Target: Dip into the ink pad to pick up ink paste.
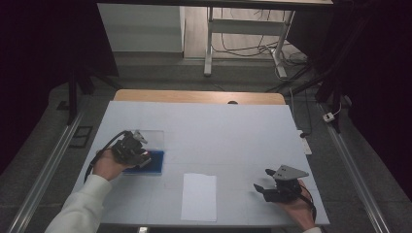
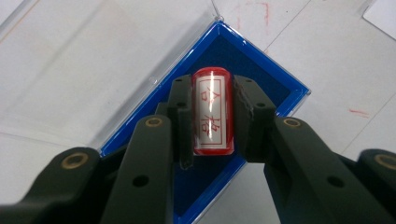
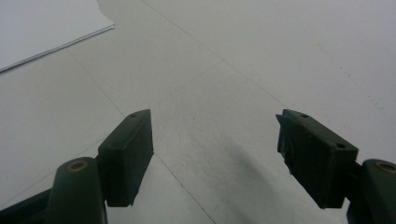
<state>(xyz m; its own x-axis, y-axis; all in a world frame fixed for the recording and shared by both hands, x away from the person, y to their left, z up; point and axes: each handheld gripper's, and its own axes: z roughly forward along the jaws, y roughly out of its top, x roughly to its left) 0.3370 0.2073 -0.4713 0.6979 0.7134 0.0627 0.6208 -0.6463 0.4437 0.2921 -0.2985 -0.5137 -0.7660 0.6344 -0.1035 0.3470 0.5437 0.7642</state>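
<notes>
Left tongs: closed on the red stamp, one pad against each long side. I read the stamp's long axis as running straight away from the tongs, in line with the jaws, its white label with red characters facing the camera. Beneath it lay the blue ink pad, seated in a clear case with the lid folded open flat beside it; I could not tell whether the stamp's far end touched the felt or hung just above it.

Right tongs: jaws wide apart, nothing between them, bare worktop below.

White sheet: lying at the near edge of the worktop, long side running away from me, between the two hands and somewhat nearer the right tongs.

Judgement: the sheet lay to the right of and nearer than the left tongs, so I expected the inked stamp would have to travel rightward and toward me, and the left hand, already carrying it, was the one placed to do so.
</notes>
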